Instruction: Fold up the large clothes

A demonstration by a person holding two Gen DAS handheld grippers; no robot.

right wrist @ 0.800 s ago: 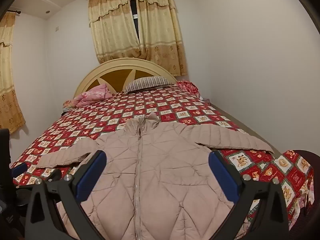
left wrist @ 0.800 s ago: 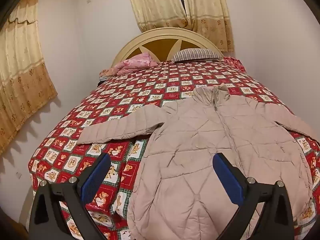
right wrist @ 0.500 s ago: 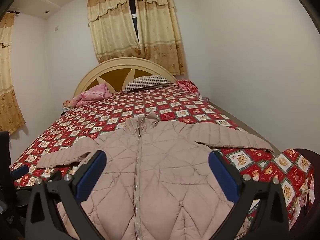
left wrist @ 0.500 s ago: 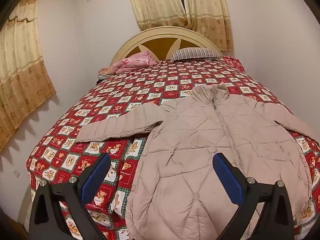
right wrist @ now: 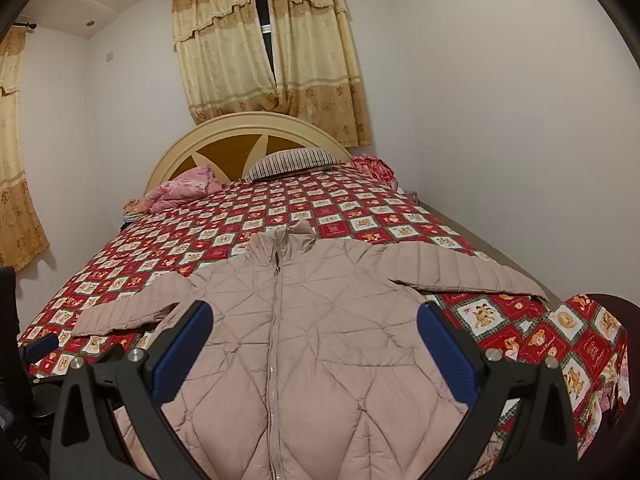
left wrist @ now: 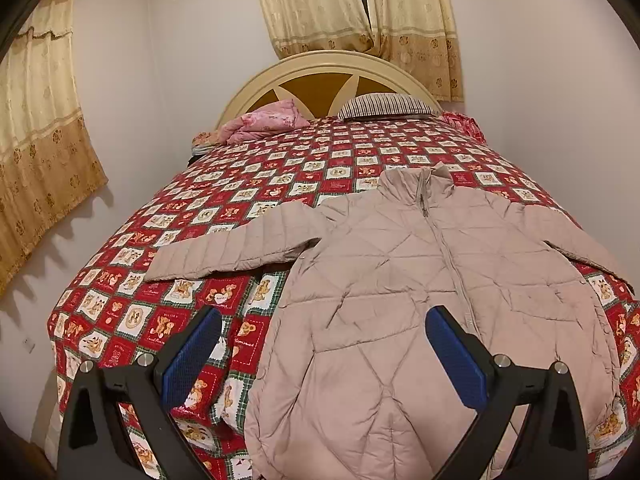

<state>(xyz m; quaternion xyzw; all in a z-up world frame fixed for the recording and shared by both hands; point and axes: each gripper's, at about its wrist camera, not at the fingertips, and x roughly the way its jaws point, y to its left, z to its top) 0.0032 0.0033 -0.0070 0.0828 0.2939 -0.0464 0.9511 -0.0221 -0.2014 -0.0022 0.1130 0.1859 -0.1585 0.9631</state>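
Jacket (left wrist: 420, 288) (right wrist: 304, 320), pale beige, quilted in diamond stitching, zipped to the collar, front side up. Lies flat on the bed (left wrist: 224, 208) (right wrist: 248, 236), at the foot end, collar toward the headboard (left wrist: 320, 76) (right wrist: 236, 140). Both sleeves spread outward from the jacket's shoulders; one sleeve (left wrist: 236, 246) runs out flat across the quilt, the other sleeve (right wrist: 460, 270) reaches toward the bed's edge beside the wall. Hem falls over the foot edge of the bed.

Left gripper (left wrist: 324, 348): fingers wide apart, nothing between the blue pads (left wrist: 192, 354). Held above the jacket's lower half, one finger over the garment, the other over bare quilt just beside it. Not touching fabric.

Right gripper (right wrist: 314, 344): fingers likewise wide apart, holding nothing, blue pads (right wrist: 446, 354) either side of the jacket's zip line, above the lower front panel.

Quilt under the jacket: red patchwork with white bear squares. Beyond the jacket's collar, at the headboard: striped pillow (left wrist: 386, 104) (right wrist: 294, 160), and a bundled pink blanket (left wrist: 266, 120) (right wrist: 182, 186) beside it. Behind the headboard, yellow patterned curtains (left wrist: 352, 4) (right wrist: 268, 40); another curtain (left wrist: 38, 120) on the side wall, well apart from the jacket. Part of the left gripper's blue finger (right wrist: 40, 346) shows in the right wrist view, past the jacket's sleeve cuff.
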